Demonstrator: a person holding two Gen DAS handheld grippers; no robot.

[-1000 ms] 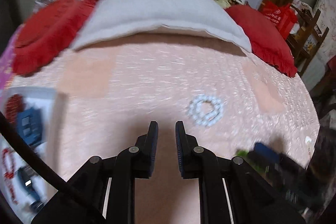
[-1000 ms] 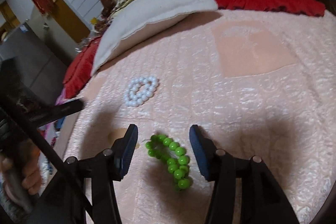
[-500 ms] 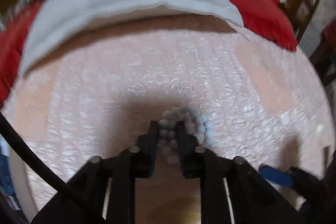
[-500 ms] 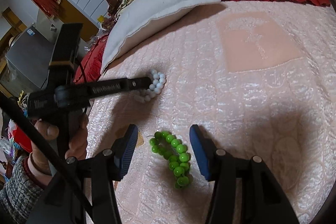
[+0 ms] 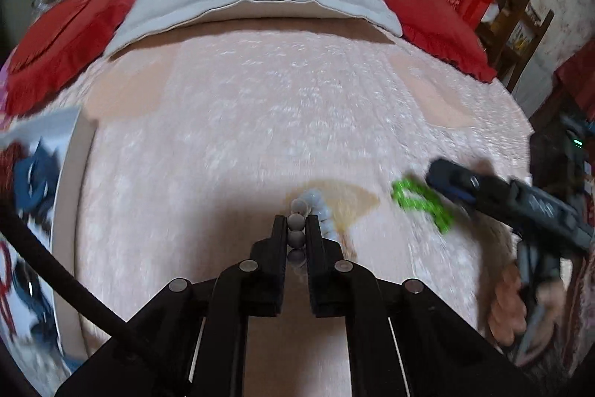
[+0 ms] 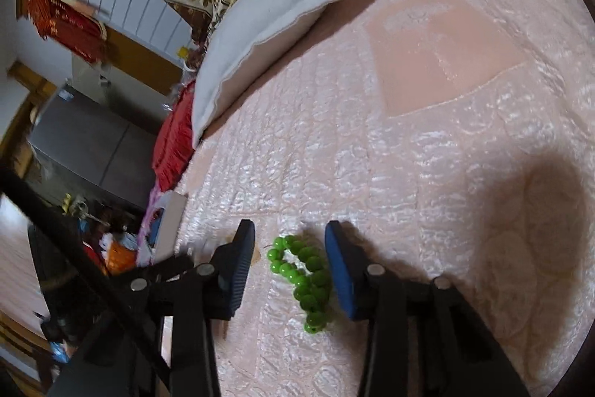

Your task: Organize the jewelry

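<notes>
Bead bracelet (image 6: 303, 279) on bedspread (image 6: 427, 173), pillow (image 6: 260, 25) behind.

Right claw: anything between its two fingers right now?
Yes, the green bead bracelet lies on the pink bedspread between the fingers of the right claw, which has just been closing. Its pads aren't pressing on it yet. Shows in the right wrist view.

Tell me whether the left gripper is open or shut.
Shut on the white bead bracelet: the left gripper has several beads pinched in a row between its fingers, pads touching both sides.
</notes>
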